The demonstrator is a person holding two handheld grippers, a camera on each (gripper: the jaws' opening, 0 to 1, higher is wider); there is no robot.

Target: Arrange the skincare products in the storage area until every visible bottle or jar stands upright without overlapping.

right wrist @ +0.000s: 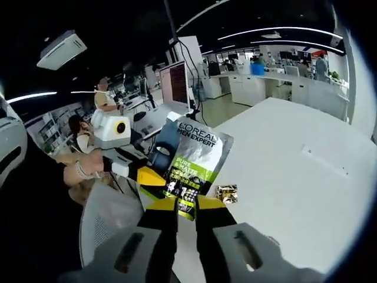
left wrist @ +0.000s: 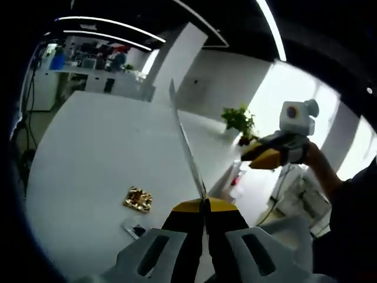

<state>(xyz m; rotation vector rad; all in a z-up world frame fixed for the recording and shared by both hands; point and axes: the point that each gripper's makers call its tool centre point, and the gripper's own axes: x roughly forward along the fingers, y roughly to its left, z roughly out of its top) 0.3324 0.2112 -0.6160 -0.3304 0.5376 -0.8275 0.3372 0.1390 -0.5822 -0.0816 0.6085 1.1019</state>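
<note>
White table spreads under us in an open office; our right gripper pinches a L'Oréal sachet aloft, our left gripper is closed on something thin seen edge-on; next we must stand the sachet upright near the gold packet

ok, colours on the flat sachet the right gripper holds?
Silver-grey flat sachet with a lime-green lower panel; clearest in the right gripper view.

White table, broad and mostly bare. On its surface a small gold, crinkled packet, and just beside it, nearer the camera, a small flat dark-and-clear item, too blurred to identify.
</note>
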